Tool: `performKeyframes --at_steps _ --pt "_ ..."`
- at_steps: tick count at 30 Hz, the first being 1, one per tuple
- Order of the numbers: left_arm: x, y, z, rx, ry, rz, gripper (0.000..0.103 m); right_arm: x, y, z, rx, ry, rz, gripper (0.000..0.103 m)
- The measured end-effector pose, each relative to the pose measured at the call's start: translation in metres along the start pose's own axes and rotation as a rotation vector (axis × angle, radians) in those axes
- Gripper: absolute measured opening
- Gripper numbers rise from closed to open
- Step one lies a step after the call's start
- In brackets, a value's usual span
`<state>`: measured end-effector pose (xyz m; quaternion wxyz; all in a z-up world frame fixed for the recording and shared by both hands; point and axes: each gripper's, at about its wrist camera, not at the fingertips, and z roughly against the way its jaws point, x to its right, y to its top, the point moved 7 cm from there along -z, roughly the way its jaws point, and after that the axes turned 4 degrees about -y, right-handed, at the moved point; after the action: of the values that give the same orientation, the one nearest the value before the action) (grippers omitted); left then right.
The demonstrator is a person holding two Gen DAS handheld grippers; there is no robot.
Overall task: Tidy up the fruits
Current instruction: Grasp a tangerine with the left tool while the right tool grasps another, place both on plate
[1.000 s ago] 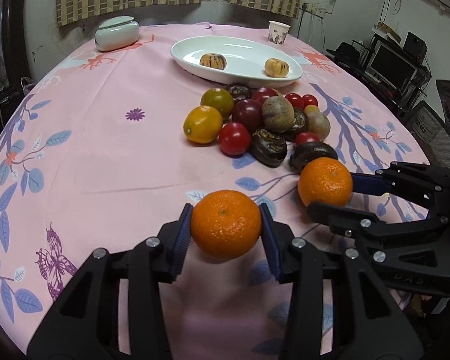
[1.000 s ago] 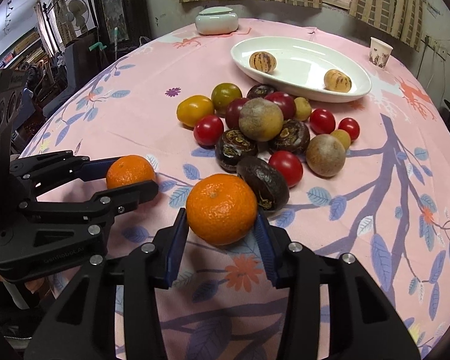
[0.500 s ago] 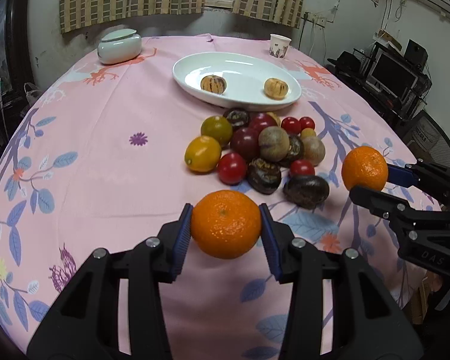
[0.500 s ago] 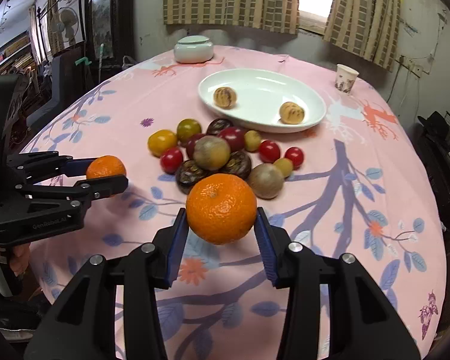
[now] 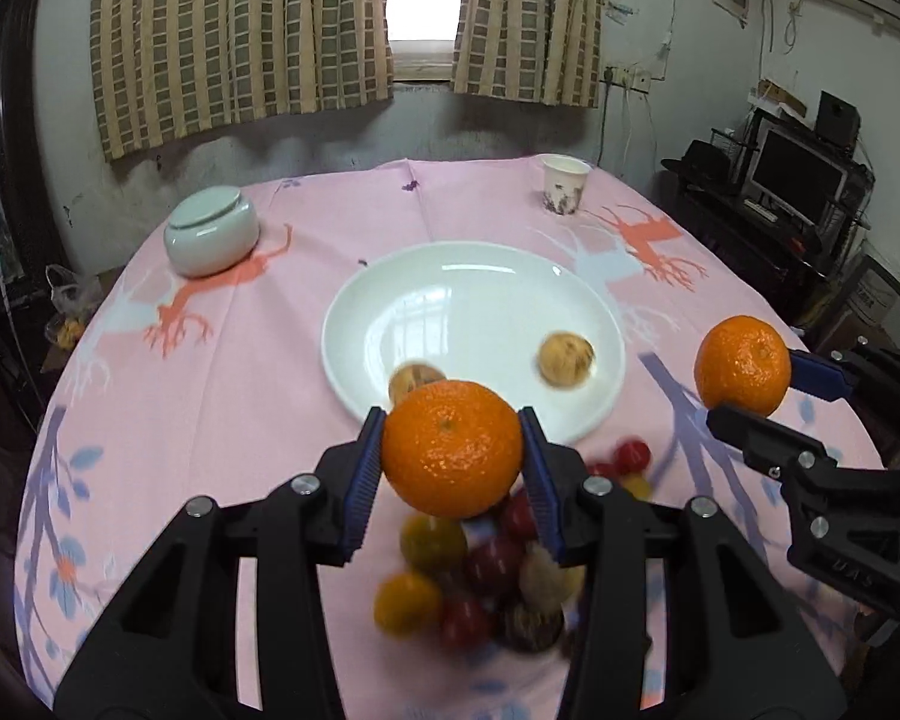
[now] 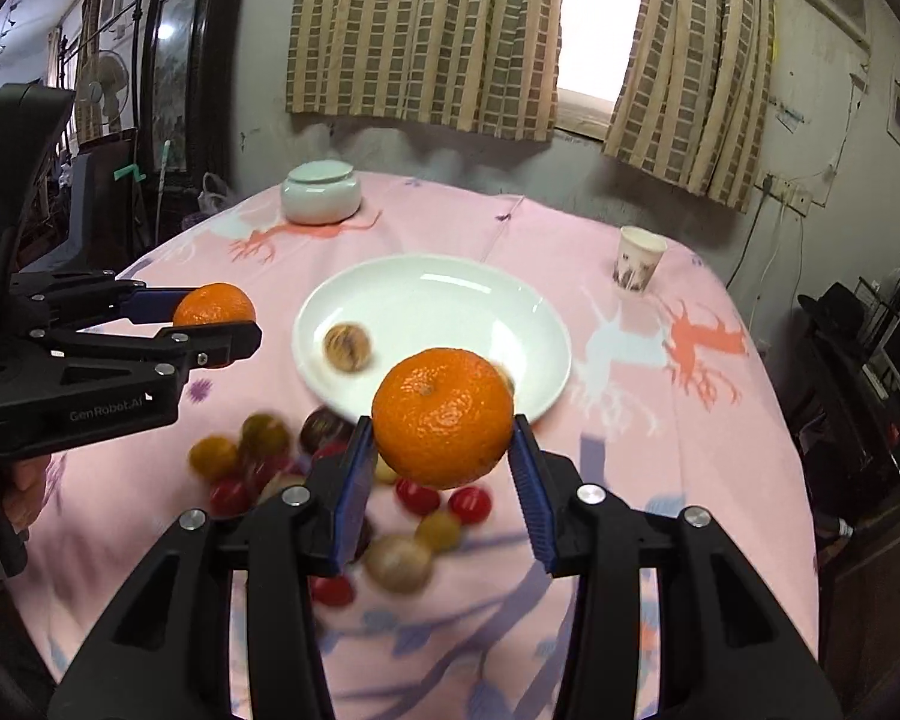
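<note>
My left gripper (image 5: 450, 438) is shut on an orange (image 5: 452, 456), held above the near rim of the white plate (image 5: 468, 306). My right gripper (image 6: 441, 429) is shut on a second orange (image 6: 443, 414), also in the air just short of the plate (image 6: 432, 306). In the left wrist view the right gripper (image 5: 750, 390) hangs to the right of the plate; in the right wrist view the left gripper (image 6: 216, 321) hangs to its left. Two brown striped fruits (image 5: 567, 358) lie in the plate. A blurred pile of tomatoes and dark fruits (image 5: 480, 570) sits on the cloth below the fingers.
A lidded white jar (image 5: 212, 231) stands at the back left of the pink cloth and a paper cup (image 5: 563, 185) at the back right. A monitor and shelves (image 5: 798, 180) stand off the table's right side. A person's hand (image 6: 21, 492) grips the left tool.
Both grippers have risen and gone forward with their oranges, from beside the fruit pile to over it. The plate is now close ahead and the pile lies beneath the fingers.
</note>
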<state>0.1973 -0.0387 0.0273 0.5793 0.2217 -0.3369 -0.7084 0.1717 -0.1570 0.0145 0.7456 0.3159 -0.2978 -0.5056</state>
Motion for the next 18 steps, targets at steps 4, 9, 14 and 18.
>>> performKeyframes --at_steps 4,9,14,18 --pt "-0.012 0.032 -0.056 -0.045 0.046 0.009 0.044 0.013 0.026 -0.056 -0.049 0.013 -0.023 0.045" --pt "-0.032 0.047 -0.121 -0.144 0.057 0.06 0.045 0.02 0.041 -0.117 -0.135 0.035 -0.068 0.045" --pt "-0.048 0.043 -0.16 -0.212 0.036 0.14 0.045 0.024 0.036 -0.163 -0.214 0.037 -0.116 0.045" --pt "-0.052 0.04 -0.177 -0.237 0.048 0.151 0.045 0.025 0.029 -0.187 -0.268 0.039 -0.157 0.046"
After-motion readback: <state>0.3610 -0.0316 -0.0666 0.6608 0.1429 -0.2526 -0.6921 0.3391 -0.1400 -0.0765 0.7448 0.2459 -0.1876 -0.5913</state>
